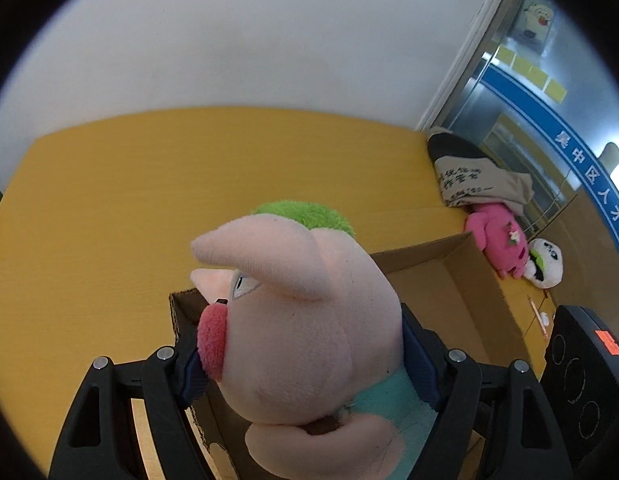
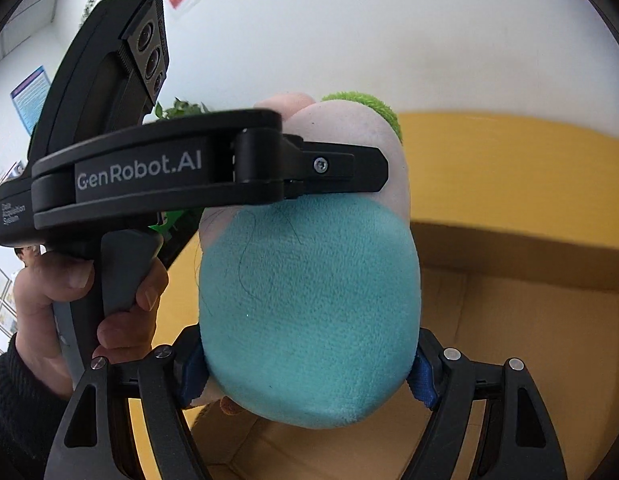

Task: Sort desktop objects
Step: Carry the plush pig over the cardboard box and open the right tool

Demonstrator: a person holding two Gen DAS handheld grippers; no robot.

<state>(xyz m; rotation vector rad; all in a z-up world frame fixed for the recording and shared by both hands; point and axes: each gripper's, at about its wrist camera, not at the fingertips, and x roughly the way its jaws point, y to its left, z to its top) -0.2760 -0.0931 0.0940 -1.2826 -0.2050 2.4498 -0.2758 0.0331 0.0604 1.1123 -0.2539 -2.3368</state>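
A large plush pig (image 1: pixel 305 320), pale pink with a green tuft on its head and a teal body, is held in the air between two pairs of tongs, above an open cardboard box (image 1: pixel 441 276) that sits on a yellow counter (image 1: pixel 149 184).

In the left wrist view, the left tongs (image 1: pixel 301 364) stand wide, and their blue pads press on either side of the pig's head, one pad beside the red snout, the other against the neck. The head fills the gap between the fingers.

In the right wrist view, the right tongs (image 2: pixel 309 376) are also spread wide, with their blue pads squeezing the sides of the teal belly, which bulges out between them. In that same view the left tongs reach in from the left side, one black finger lying against the pig's head, and a person's hand (image 2: pixel 65 300) in a dark sleeve grips their handle.

At the far right of the counter lie a pink plush toy (image 1: pixel 501 240), a small white panda toy (image 1: pixel 547 262) and a beige cloth bag (image 1: pixel 473 176).
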